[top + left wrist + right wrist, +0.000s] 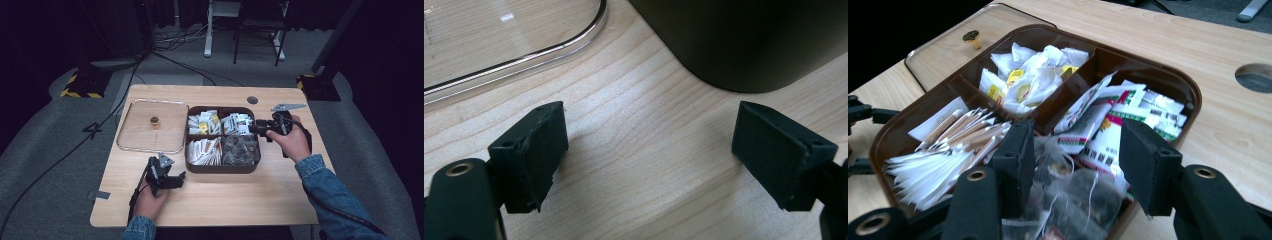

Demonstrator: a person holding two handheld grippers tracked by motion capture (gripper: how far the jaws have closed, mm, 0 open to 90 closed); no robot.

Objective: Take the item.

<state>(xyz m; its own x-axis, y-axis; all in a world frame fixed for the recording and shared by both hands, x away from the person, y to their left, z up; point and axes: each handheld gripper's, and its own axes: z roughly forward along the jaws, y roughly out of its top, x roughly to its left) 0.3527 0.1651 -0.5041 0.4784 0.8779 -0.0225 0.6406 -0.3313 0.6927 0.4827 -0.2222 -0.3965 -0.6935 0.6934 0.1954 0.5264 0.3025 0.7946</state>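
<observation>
A wooden table point(215, 200) is seen across the middle of the high view, and at its centre a dark brown four-compartment box point(222, 167) of tea bags and sachets is set, with its clear lid point(150, 127) laid flat just to the left. The step in hand is judged to be a reach into the box for one packet: the right gripper point(1075, 165) is held at the box's right edge, over the pyramid tea bags point(1073, 200) at the bottom of the right gripper view, beside the printed sachets point(1108, 130). Its jaws are parted about halfway; nothing is clamped between them, though the mesh bags lie just below. The next move is judged to call for a descent and a closing on a single bag. The left gripper point(649, 155) is rested low at the lower left, jaws wide apart over bare wood, nothing held.
</observation>
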